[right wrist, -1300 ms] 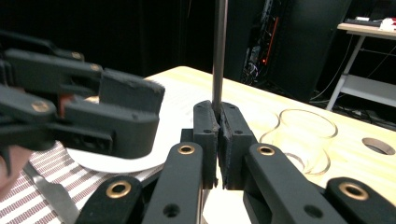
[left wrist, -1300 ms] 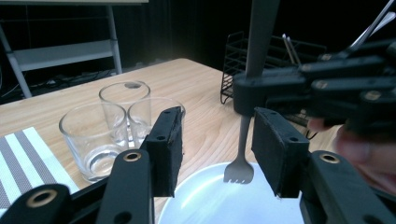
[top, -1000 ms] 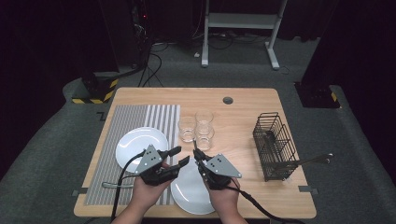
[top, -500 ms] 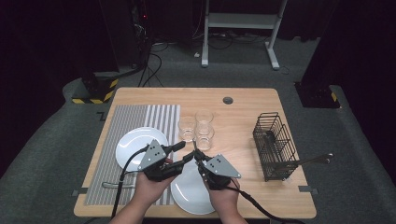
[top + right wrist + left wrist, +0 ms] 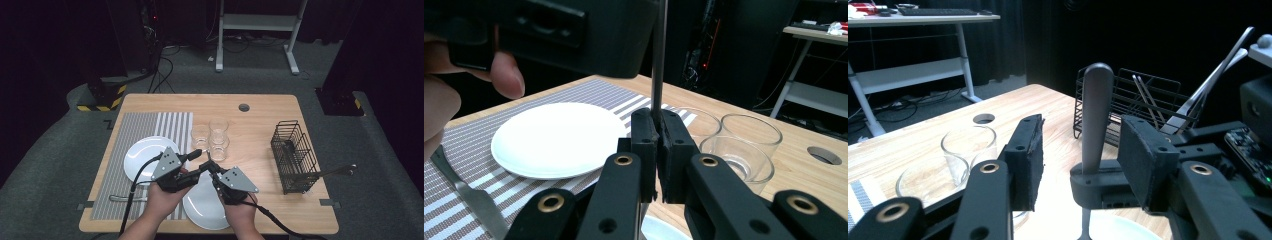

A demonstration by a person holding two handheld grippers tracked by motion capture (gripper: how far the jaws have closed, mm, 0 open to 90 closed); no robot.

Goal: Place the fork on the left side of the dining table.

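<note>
a: lifting slightly since before, left gripper point(image 5: 196, 159) jaws apart, just closing some around the utensil handle point(image 5: 1096, 116), not touching.
b: right gripper point(image 5: 657, 131) clamped on its stem; its view shows the knife point(image 5: 471, 196) on the mat.

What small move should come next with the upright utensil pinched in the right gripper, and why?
Probably close the left gripper on the grey rounded utensil handle. The right gripper is shut on the thin metal shaft, holding it upright above the near white round plate, while the left gripper's black pads stand open on either side of the handle without pressing it. The handover looks ready.
</note>
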